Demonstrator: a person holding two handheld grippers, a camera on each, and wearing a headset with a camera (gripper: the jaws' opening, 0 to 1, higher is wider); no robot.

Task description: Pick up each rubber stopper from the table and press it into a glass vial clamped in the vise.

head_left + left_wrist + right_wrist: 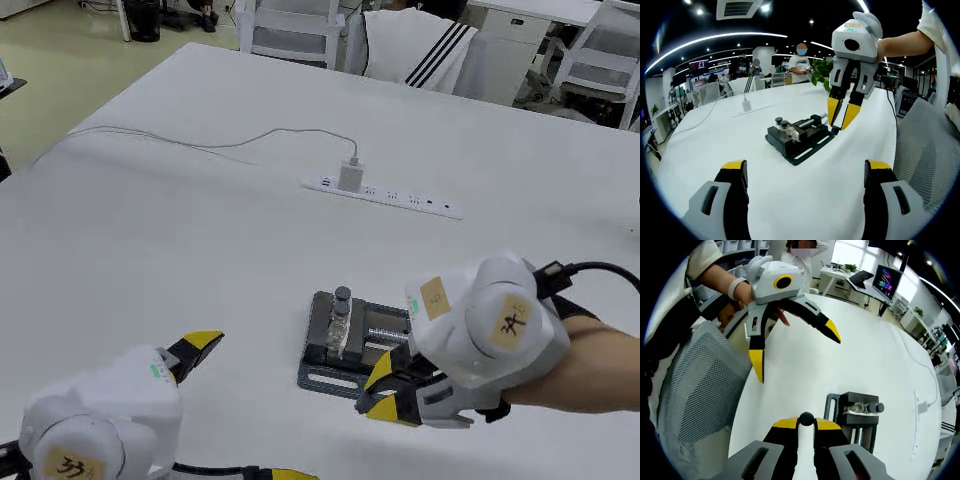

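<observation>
You pinch a stopper (pixel 806 417) in your right gripper (pixel 806 423) beside the vise (pixel 325 372), whose vial (pixel 341 322) already looks capped; your left gripper (pixel 805 166) has its jaws spread.

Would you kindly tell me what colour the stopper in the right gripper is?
Dark grey, almost black; the right gripper view shows the stopper best.

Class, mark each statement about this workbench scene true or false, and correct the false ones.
1. The left gripper has its fingers spread wide. True.
2. The right gripper is empty. False: its fingers pinch a dark stopper.
3. The vise clamps a glass vial upright. True.
4. Nothing is plugged into the power strip. False: a white plug with a cable sits in it.
</observation>
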